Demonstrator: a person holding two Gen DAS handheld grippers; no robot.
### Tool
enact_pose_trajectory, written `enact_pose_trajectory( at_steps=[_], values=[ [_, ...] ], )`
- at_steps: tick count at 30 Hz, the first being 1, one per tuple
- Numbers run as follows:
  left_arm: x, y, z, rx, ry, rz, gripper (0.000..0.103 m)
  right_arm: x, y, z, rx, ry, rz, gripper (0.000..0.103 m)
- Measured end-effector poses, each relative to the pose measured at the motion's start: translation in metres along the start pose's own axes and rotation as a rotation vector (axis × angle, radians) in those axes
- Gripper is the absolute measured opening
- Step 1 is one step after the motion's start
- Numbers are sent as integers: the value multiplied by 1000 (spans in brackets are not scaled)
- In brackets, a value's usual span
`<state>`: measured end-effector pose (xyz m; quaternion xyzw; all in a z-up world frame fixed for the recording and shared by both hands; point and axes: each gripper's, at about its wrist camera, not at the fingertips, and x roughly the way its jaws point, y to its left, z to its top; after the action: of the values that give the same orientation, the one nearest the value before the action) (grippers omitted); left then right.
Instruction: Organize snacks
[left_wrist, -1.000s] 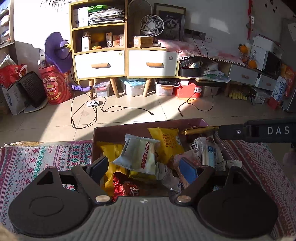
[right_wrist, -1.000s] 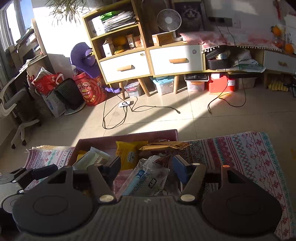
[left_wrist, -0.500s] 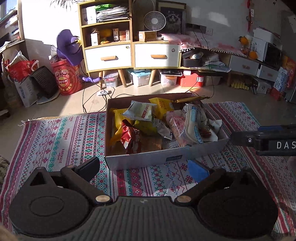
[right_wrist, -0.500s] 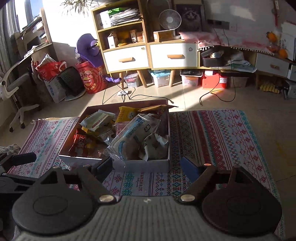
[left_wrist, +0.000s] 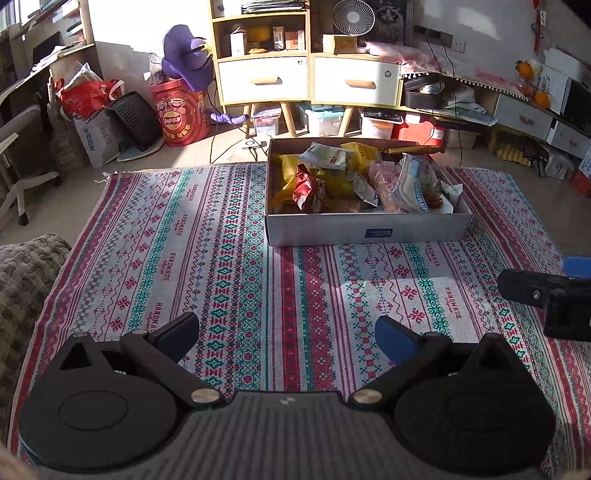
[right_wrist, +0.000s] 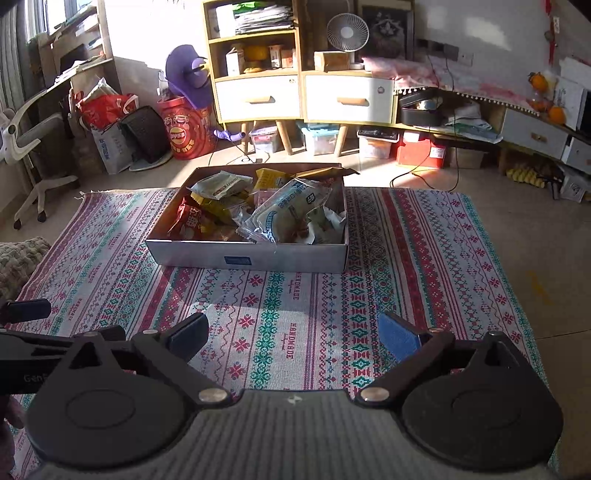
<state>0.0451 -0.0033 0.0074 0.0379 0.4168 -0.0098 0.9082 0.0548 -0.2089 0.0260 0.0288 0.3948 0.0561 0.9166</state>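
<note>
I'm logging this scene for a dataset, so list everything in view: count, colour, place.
cardboard box: one, grey-white, on the rug, holding the snacks
snack packets: several, yellow, red, white, piled in the box
rug: one, red, teal and white pattern, on the floor
shelf cabinet: one, wood with white drawers, by the wall
fan: one, white, atop the cabinet
red tub: one, left of the cabinet
left gripper: open, above the rug
right gripper: open, above the rug
</note>
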Motion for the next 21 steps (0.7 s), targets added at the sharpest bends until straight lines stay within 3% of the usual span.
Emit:
enact_pose_trajectory(
  at_steps=[6,11,21],
  values=[
    [-3,7,-5,-30,27,7,103,-5,7,-5,22,4,23,101],
    [-12,3,-7,-33,-5,-8,103,3,17,-10,-25,29,-3,102],
    [-16,3,-7,-33,-24,7,103,2,13,-12,4,39,-13,102]
  ],
)
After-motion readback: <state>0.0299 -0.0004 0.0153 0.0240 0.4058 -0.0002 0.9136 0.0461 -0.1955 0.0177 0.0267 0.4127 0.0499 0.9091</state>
